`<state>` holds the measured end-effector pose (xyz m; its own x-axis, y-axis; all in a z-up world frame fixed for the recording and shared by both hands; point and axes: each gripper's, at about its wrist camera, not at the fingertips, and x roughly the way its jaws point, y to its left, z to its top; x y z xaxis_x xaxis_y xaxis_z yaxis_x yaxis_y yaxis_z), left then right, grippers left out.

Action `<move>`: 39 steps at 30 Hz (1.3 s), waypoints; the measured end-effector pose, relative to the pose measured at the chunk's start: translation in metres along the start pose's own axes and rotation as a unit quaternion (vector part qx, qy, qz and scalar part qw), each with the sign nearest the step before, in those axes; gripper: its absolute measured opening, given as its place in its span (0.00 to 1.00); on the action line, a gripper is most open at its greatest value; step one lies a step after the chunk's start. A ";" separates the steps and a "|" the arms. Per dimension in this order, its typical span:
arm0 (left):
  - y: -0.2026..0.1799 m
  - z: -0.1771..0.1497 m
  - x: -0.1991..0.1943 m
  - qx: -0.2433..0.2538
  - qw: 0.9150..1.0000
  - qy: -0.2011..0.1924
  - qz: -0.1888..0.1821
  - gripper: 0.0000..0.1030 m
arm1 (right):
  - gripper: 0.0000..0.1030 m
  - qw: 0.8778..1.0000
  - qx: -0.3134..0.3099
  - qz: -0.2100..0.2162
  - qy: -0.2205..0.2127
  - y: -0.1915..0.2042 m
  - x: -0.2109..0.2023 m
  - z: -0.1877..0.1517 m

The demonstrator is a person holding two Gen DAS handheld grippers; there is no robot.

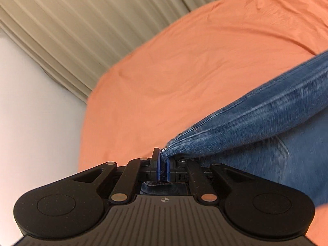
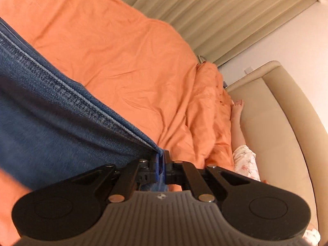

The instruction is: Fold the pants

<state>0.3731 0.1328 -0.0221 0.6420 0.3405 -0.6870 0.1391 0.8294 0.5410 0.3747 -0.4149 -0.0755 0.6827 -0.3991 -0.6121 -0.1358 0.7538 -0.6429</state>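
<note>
While the left wrist view shows only the left claw (image 1: 163, 165) pinching a corner of the blue denim pants (image 1: 266, 119) above the orange bed (image 1: 184, 61), pale curtains (image 1: 71, 30) behind, the right wrist view adds a child's leg (image 2: 237, 112) at the bed's edge, right claw (image 2: 161, 164) clamped on the pants' seamed edge, open sheet beyond.

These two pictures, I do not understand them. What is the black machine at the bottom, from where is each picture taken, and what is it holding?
Each picture comes from a camera on a hand-held tool, looking forward along its two fingers. The black shape is the tool itself. The left gripper and the right gripper are each shut on an edge of the blue jeans. Below lies an orange bed sheet. Beige curtains hang behind. A person's bare leg shows beside the sheet.
</note>
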 end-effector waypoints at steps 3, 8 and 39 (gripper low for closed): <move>-0.008 0.017 0.043 -0.001 1.000 0.027 -0.013 0.06 | 0.00 1.000 -0.021 -0.005 0.019 0.019 0.040 0.018; -0.039 0.024 0.108 0.044 0.997 0.055 -0.011 0.07 | 0.00 0.997 -0.057 0.008 0.052 0.054 0.105 0.037; -0.014 0.015 0.077 -0.014 0.999 0.002 -0.030 0.99 | 0.60 0.994 -0.063 0.016 0.088 0.068 0.141 0.056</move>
<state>0.4320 0.1411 -0.0754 0.6300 0.2906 -0.7202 0.1568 0.8607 0.4845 0.5019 -0.3902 -0.1796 0.5419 -0.4691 -0.6973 -0.2523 0.7007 -0.6674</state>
